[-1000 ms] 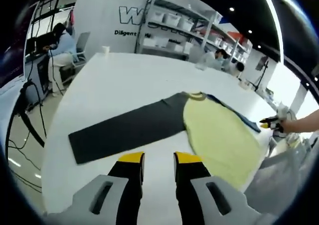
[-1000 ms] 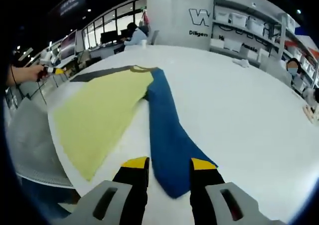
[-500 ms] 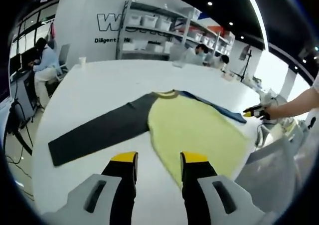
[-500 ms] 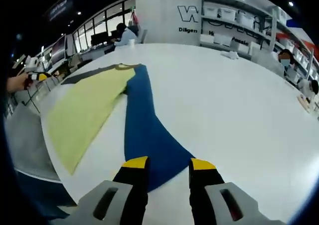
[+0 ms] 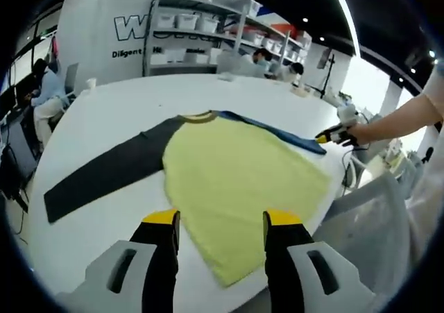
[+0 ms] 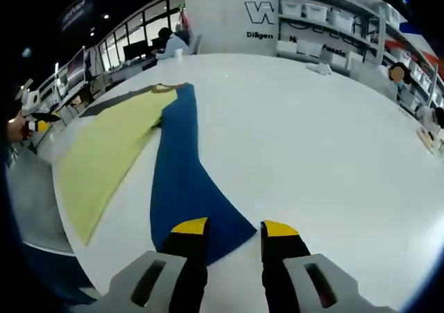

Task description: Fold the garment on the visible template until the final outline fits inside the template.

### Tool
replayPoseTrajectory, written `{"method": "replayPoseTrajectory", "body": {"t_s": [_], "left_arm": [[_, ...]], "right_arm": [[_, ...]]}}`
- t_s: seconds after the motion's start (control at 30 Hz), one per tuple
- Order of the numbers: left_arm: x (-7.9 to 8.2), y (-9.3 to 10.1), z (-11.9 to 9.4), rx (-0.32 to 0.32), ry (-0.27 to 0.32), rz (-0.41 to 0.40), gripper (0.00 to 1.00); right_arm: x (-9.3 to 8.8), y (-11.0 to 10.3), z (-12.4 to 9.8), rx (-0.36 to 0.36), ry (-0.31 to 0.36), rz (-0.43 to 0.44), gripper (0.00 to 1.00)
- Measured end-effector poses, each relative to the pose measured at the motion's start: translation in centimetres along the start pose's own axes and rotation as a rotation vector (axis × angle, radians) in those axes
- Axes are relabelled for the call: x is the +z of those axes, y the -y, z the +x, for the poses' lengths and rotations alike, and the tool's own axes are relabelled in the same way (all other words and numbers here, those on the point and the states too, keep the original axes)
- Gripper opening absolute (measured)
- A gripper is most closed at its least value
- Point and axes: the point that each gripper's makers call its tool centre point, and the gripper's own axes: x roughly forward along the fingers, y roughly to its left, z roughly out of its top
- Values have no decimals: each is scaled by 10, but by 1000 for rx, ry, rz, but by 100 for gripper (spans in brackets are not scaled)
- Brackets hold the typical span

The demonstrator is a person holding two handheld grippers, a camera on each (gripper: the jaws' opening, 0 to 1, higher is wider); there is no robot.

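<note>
Garment (image 5: pixel 236 167): a long-sleeved shirt lying flat and unfolded on the white table (image 5: pixel 139 105), yellow body in the middle, one sleeve out to each side.

Largest item, the yellow body (image 5: pixel 243 174): in the left gripper view it now lies straight ahead of your left gripper (image 5: pixel 222 219), its near hem running in between the two yellow tips. A second ago those tips faced the dark grey sleeve (image 5: pixel 104 178); your hand has swung across, and the sleeve now sits off to the gripper's left. Jaws apart, nothing held.

Blue sleeve (image 6: pixel 184 181): its cuff end has come in close to your right gripper (image 6: pixel 232 227), just ahead of the tips, where a second ago it lay a little farther out. Jaws apart, holding nothing.

Judgement: both hands are closing on pick points; no fold has been made yet.

Orientation: the long axis runs cuff to cuff, grey sleeve to blue sleeve, crosswise in front of your left gripper. The collar (image 5: pixel 198 116) points away from that gripper, the hem toward it. I cannot make out a template outline on the table.
</note>
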Motion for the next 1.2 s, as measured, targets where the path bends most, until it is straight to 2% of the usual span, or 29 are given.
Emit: {"method": "replayPoseTrajectory", "body": {"t_s": [0.1,0.2,0.3,0.47,0.63,0.97,1.2], "left_arm": [[-2,5,1,-3,-6,4,46],[-3,8,0,-4,-9,1,45],[-4,10,1,-3,-15,1,45],[-3,14,2,-6,-20,5,44],[1,16,4,-10,-17,6,44],[5,22,8,-21,-18,13,42],[8,26,9,-21,-21,18,42]], "right_arm": [[-7,2,3,-3,-29,19,24],[2,4,2,10,-11,3,22],[2,-7,-2,33,-16,-20,13],[-2,-13,-11,38,-17,-36,0],[2,-12,-20,40,8,-41,0],[35,20,-44,-34,128,-16,0],[56,59,-53,-90,174,17,0]]}}
